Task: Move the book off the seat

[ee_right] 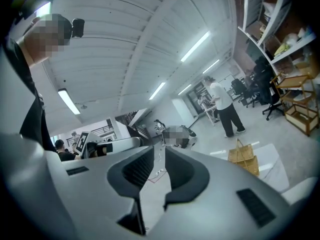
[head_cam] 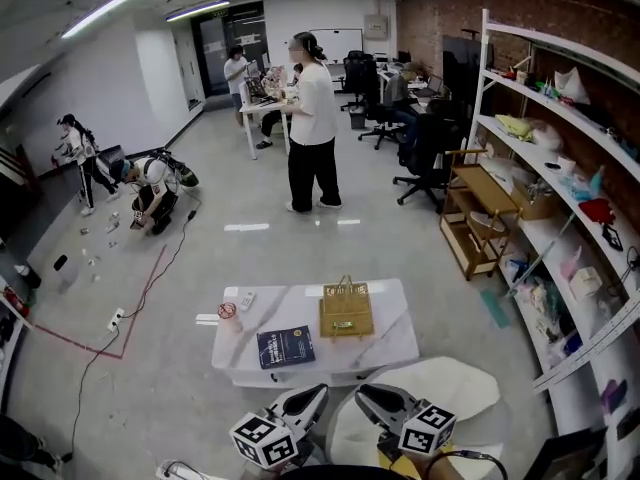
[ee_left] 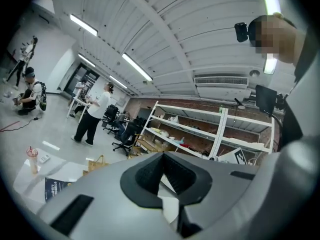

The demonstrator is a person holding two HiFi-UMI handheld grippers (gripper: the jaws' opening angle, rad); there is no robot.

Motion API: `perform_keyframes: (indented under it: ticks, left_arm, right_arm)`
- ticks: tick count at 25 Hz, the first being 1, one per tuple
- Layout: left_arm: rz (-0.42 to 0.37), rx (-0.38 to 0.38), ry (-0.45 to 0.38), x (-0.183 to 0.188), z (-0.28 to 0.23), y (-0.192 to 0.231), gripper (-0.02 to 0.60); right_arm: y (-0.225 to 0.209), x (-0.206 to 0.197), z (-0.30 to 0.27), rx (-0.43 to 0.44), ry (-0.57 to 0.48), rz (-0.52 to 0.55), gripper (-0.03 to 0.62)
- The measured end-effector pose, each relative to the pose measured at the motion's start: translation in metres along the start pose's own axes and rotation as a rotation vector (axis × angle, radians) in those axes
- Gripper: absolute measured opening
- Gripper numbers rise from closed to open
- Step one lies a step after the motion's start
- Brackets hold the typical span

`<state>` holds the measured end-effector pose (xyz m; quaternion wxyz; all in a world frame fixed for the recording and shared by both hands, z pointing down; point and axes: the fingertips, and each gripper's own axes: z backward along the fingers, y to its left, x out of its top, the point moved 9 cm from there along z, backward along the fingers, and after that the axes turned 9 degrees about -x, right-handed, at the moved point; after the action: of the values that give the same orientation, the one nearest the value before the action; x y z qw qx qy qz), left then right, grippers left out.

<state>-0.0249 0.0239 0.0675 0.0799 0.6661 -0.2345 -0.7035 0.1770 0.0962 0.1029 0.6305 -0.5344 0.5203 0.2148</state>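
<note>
Storage on the white table (head_cam: 390, 340) comes down to one yellow basket (head_cam: 346, 310), which stands upright with its handles raised; what it holds cannot be made out. A cup with a red straw (head_cam: 227, 311) stands near the table's left end. The book (head_cam: 286, 347), dark blue, lies flat on the table close to the front edge, just left of the basket and not touching it, well clear of the white seat (head_cam: 455, 388) at the table's front right corner. The left gripper (head_cam: 318, 392) points level toward the table with its jaws closed tip to tip and nothing between them. The right gripper (head_cam: 362, 392), close beside it, has a narrow gap between its jaws, and that gap is empty too. Both hang just short of the table's front edge, touching neither table nor book. Beyond the table lies a wide stretch of grey floor (head_cam: 250, 198), where a person (head_cam: 313, 118) stands well away; loaded shelving (head_cam: 560, 168) lines the right side.
</note>
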Motion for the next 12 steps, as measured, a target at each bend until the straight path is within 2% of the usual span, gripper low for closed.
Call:
perform_keyframes:
  ticks: [6,12]
  left_arm:
    - [-0.036,-0.028,-0.016,0.011,0.005,-0.021,0.006]
    - [-0.043,-0.021,-0.016,0.005,0.011,-0.031,0.005]
  right_arm:
    - [0.014,0.018,0.016,-0.013,-0.066,-0.013,0.077]
    - [0.015,0.009,0.027,-0.011,-0.067,0.011,0.064]
